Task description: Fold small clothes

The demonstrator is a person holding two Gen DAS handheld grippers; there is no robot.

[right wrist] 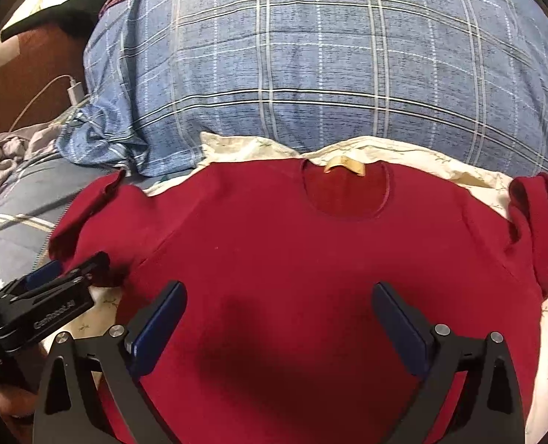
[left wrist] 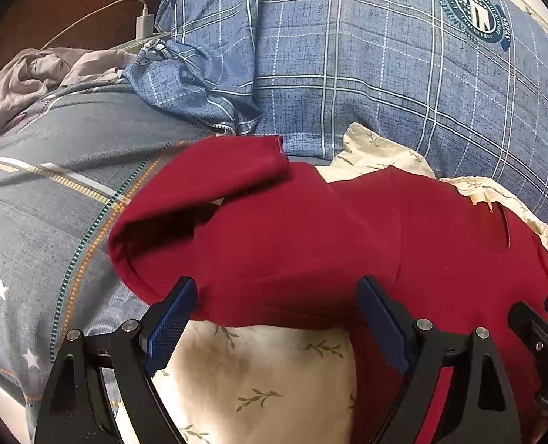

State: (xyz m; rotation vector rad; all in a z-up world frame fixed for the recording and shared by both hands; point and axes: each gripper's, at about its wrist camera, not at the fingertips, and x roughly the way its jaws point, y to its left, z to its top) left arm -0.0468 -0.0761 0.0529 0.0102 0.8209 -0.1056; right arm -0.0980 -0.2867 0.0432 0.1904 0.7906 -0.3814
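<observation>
Behind the red shirt, a plaid pillow; both grippers' fingers apart.

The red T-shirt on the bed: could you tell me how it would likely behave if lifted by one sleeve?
The red T-shirt looks floppy: its left sleeve already lies folded over. It would probably drape and drag, seemingly light.

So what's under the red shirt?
The red shirt lies on a cream leaf-print cloth, which shows around its edges. Whatever is beneath the shirt's middle is covered.

Both wrist views close above, facing forward, sharing red shirt, seemingly side by side
</observation>
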